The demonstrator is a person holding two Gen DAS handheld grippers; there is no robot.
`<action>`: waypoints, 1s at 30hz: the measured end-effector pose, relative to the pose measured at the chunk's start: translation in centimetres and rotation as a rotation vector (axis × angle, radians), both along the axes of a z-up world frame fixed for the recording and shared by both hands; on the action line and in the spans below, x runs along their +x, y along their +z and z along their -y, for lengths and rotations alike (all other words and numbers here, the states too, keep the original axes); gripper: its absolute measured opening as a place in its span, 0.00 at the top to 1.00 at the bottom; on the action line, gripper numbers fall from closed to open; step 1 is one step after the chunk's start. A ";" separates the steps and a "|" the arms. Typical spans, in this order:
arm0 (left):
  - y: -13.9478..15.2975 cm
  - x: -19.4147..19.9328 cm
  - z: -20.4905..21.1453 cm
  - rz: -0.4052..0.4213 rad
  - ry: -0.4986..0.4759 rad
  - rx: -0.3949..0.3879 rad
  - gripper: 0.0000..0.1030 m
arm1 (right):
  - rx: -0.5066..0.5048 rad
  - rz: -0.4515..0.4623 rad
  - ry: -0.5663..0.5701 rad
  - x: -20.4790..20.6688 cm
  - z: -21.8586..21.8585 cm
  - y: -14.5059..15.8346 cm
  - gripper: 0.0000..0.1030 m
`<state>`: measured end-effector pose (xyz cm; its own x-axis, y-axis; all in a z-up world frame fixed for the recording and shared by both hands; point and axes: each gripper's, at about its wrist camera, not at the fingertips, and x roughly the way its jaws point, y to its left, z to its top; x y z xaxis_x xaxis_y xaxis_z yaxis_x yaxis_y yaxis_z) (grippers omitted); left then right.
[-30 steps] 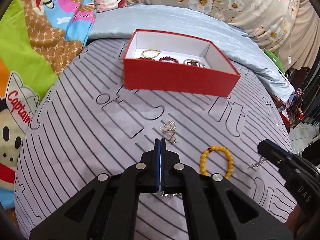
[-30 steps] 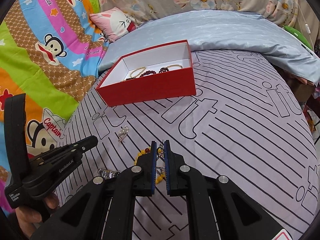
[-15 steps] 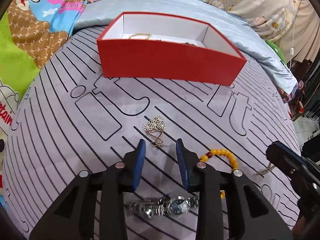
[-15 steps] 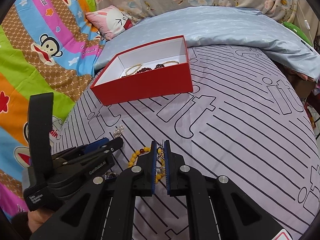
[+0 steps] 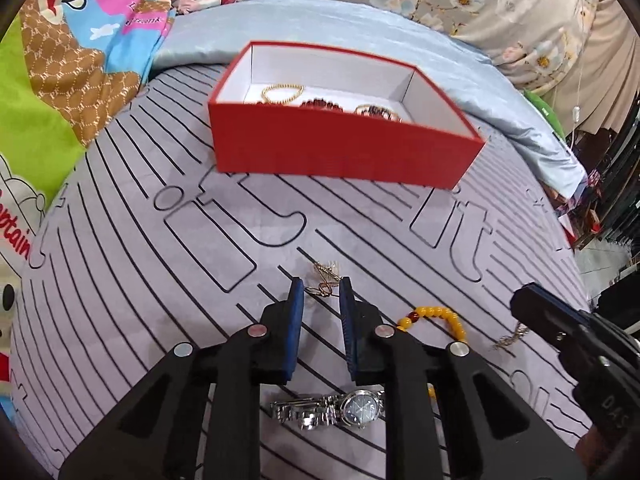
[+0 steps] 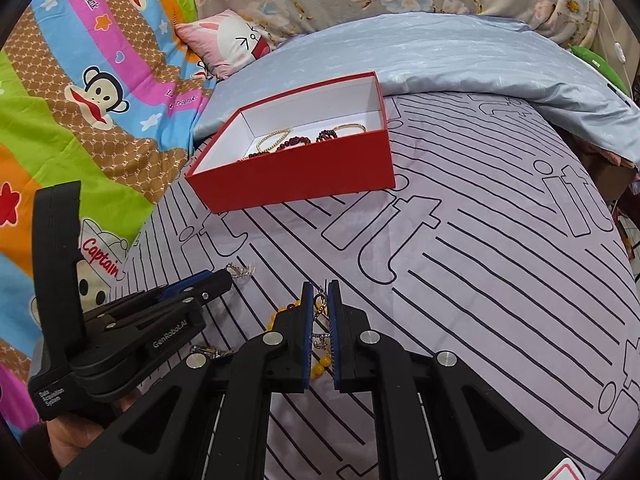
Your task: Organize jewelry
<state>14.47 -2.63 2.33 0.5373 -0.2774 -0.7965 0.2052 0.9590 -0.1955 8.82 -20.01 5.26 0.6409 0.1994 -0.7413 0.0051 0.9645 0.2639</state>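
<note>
A red box [image 5: 344, 152] with white inside holds several bracelets [image 5: 282, 93]; it also shows in the right wrist view [image 6: 296, 172]. My left gripper [image 5: 321, 294] is open, its jaws on either side of a gold brooch [image 5: 325, 278] lying on the bedspread. A silver watch [image 5: 332, 407] lies under that gripper and a yellow bead bracelet [image 5: 436, 317] to its right. My right gripper [image 6: 321, 300] is shut on a thin silver chain [image 6: 320, 322], held above the yellow beads [image 6: 320, 366]. The chain dangles from the right gripper in the left wrist view [image 5: 510, 336].
The bedspread [image 6: 480, 280] is grey with black line lettering. A blue quilt [image 6: 460, 56] lies folded behind the box. A cartoon monkey blanket [image 6: 80, 100] and a pink pillow [image 6: 232, 40] are at the left. The bed edge drops off at the right.
My left gripper opened, dropping the silver watch beneath it, and moved forward around the gold brooch. My right gripper stayed shut on the chain and shifted slightly.
</note>
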 end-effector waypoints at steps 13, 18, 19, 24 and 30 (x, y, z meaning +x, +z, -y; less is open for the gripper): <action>5.0 -1.4 -1.1 0.088 -0.007 -0.040 0.83 | 0.009 0.061 0.026 -0.5 -0.8 2.9 0.93; 6.4 -1.4 -1.0 0.114 -0.012 -0.048 0.83 | 0.006 0.083 0.030 -0.3 -1.0 3.9 0.93; 6.6 -1.4 -0.9 0.118 -0.015 -0.049 0.83 | 0.005 0.084 0.031 -0.2 -1.0 4.0 0.93; 7.7 -0.6 -0.8 0.140 -0.015 -0.049 0.83 | 0.001 0.098 0.037 0.9 -1.1 4.6 0.93; 9.0 0.9 -0.4 0.184 -0.010 -0.028 0.83 | -0.006 0.129 0.043 2.9 -1.4 5.7 0.93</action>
